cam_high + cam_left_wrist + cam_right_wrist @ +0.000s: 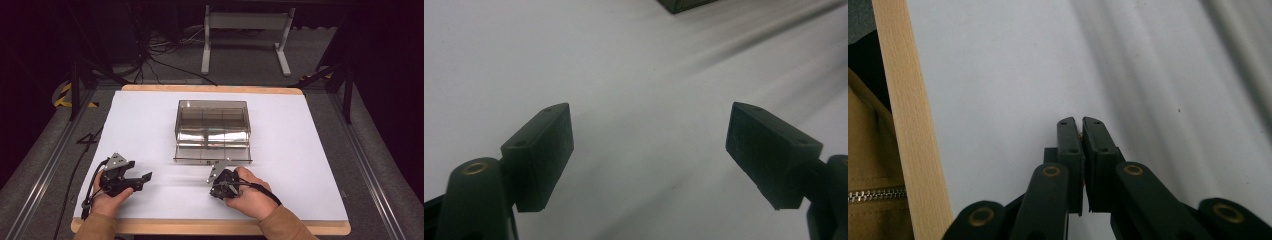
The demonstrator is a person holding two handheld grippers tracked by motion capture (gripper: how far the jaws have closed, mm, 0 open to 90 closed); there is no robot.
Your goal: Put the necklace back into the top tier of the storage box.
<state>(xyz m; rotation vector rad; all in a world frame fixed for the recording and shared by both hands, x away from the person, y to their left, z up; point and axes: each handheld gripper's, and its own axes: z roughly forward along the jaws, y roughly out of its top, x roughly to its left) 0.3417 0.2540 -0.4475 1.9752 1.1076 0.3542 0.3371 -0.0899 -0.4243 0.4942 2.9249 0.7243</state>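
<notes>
A smoky clear plastic drawer box (212,117) stands mid-table, its lowest drawer (212,156) pulled out a little toward me. My left gripper (140,172) rests on the white sheet at the front left, jaws wide open with nothing between them (649,145); a corner of the box (684,4) shows at the top of that view. My right gripper (219,192) lies just in front of the drawer, turned back toward the table's front edge. Its jaws (1081,125) are pressed together; a thin reddish sliver shows in the seam, and I cannot tell what it is.
The white sheet (300,150) covers a wooden tabletop whose front edge (908,125) runs beside the right gripper. A tan zipped sleeve (868,175) is close behind it. A white table frame (245,30) and cables lie on the floor beyond.
</notes>
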